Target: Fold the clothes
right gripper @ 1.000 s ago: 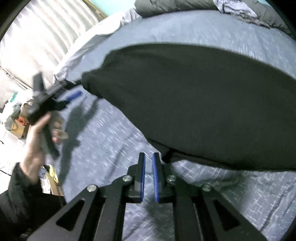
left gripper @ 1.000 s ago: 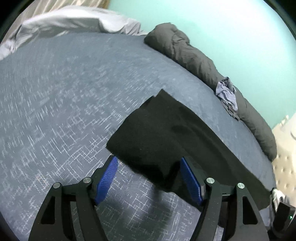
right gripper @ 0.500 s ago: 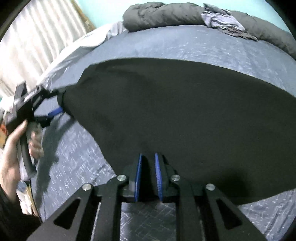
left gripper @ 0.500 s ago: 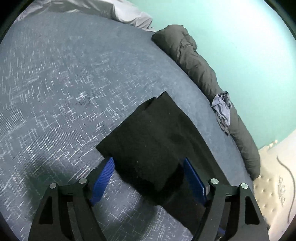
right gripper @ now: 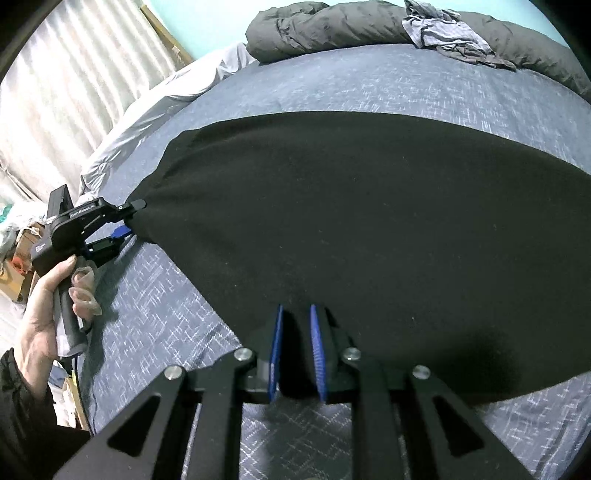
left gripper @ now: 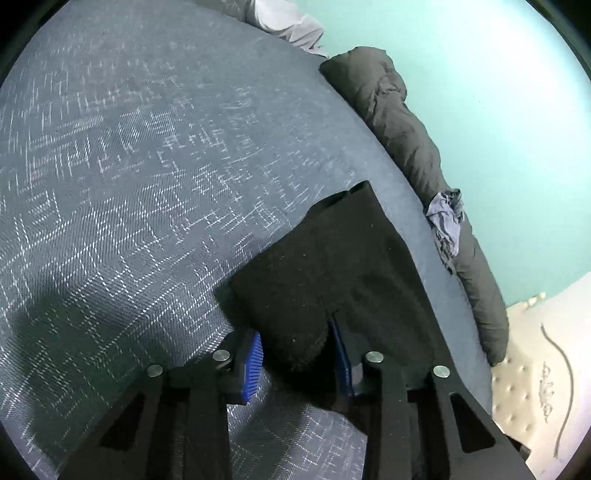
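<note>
Black garment (right gripper: 369, 229) is lying spread across the blue patterned bedspread (right gripper: 155, 317), filling centre frame in the right wrist view. Right gripper (right gripper: 296, 350) at 6 o'clock is pinching the near hem, blue pads (right gripper: 317, 347) nearly together. Left gripper (left gripper: 295, 356) is clamping a bunched corner of the garment. A hand (right gripper: 40, 314) at 9 o'clock is holding its handle. Grey duvet (right gripper: 332, 26) is lying at 12 o'clock.

each wrist camera sits close behind its own fingers, angled down at the bed (left gripper: 147, 184). both share the black garment (right gripper: 369, 221); the right view also catches the left gripper (right gripper: 127, 221).
</note>
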